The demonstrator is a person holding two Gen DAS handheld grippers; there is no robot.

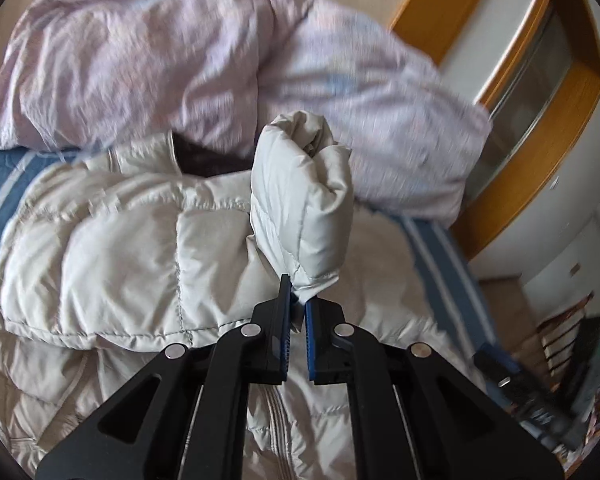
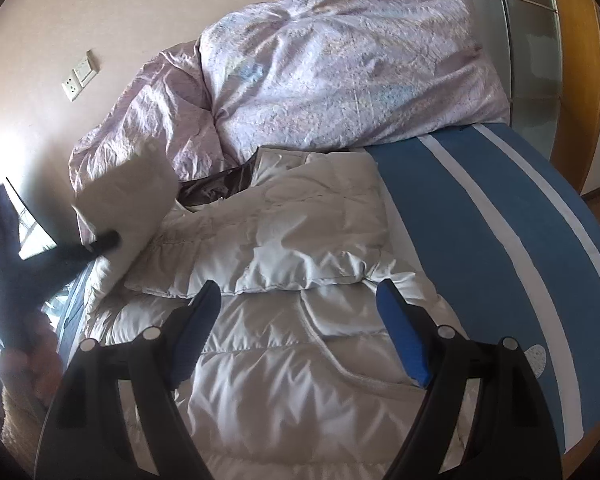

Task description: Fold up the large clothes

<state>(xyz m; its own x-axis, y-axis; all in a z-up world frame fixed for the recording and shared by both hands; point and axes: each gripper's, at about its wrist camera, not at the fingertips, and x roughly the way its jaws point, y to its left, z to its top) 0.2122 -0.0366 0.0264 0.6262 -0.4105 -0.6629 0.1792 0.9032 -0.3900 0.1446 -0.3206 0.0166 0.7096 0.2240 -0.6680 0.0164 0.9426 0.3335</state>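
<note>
A pale cream puffer jacket lies spread on the bed, its collar and dark lining toward the pillows. My left gripper is shut on the cuff end of one sleeve, which stands lifted above the jacket body. In the right wrist view that same sleeve hangs blurred at the left, with the left gripper pinching it. My right gripper hovers open over the jacket, just short of the other sleeve, which is folded across the chest. Nothing sits between its blue pads.
A crumpled lilac duvet is heaped at the head of the bed. The blue sheet with white stripes shows bare to the right of the jacket. A wooden wardrobe stands beyond. A hand holds the left tool at lower left.
</note>
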